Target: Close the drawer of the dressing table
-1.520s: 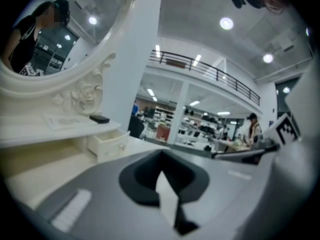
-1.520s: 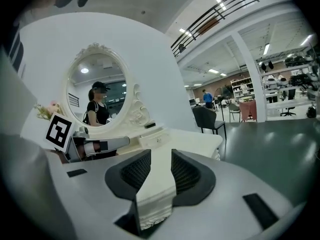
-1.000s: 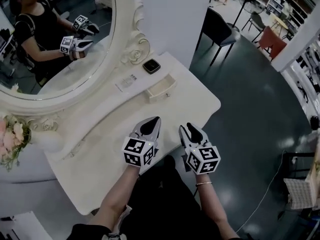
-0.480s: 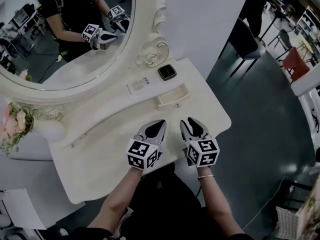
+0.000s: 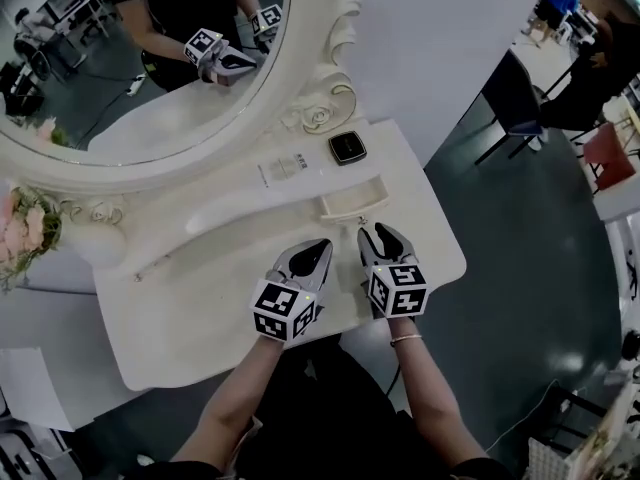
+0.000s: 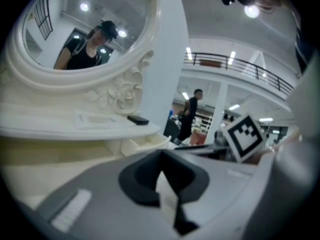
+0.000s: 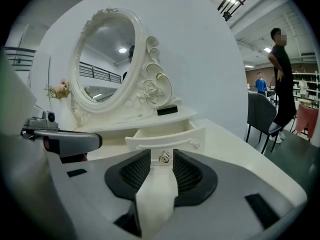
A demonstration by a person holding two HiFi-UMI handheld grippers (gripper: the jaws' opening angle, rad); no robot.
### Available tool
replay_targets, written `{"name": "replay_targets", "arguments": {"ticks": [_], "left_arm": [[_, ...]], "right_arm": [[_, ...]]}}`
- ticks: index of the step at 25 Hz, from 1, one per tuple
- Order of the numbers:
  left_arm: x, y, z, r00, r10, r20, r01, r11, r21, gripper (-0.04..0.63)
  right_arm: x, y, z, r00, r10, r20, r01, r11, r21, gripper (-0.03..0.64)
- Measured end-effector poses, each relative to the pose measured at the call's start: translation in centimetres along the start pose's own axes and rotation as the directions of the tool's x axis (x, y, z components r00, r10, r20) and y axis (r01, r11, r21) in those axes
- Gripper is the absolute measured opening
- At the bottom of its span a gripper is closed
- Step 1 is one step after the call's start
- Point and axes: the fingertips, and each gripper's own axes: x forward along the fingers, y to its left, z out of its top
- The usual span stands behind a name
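Observation:
The white dressing table [image 5: 200,298] has a small drawer [image 5: 352,208] pulled out under its raised shelf. In the right gripper view the drawer [image 7: 165,134] faces me, and its metal knob [image 7: 164,157] shows in the narrow gap between the jaws. My right gripper [image 5: 381,236] [image 7: 163,160] is slightly open, with its tips just short of the drawer front and holding nothing. My left gripper [image 5: 313,248] [image 6: 161,159] rests over the tabletop to the left of the drawer, shut and empty.
An oval mirror [image 5: 150,68] in a carved frame stands behind the shelf. A small black box [image 5: 348,148] and a card [image 5: 285,166] lie on the shelf, with pink flowers [image 5: 25,233] at the far left. A dark chair [image 5: 515,98] and people stand on the floor to the right.
Both grippers have moved forward over the tabletop toward the drawer. The right one's tips now sit close to the drawer front. The head view has swung, so the table sits more centrally.

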Motion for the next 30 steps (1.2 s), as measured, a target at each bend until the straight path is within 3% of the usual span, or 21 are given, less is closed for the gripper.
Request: {"name": "replay_targets", "arguments": {"ticks": [15,30], "left_arm": [[-1.0,2.7,0.1,0.995,0.095,0.027,-0.094,0.994,-0.046,0.003],[-1.5,3.8,0.3,0.991,0.131,0.038,-0.129,0.99,-0.066,0.003]], "right_arm": [[3.2,-0.7,0.0,0.999,-0.036,-0.041,0.031,0.991,-0.128,0.118],[5.0,-0.9,0.6,0.997,-0.035,-0.063,0.025,0.987,-0.161,0.118]]}}
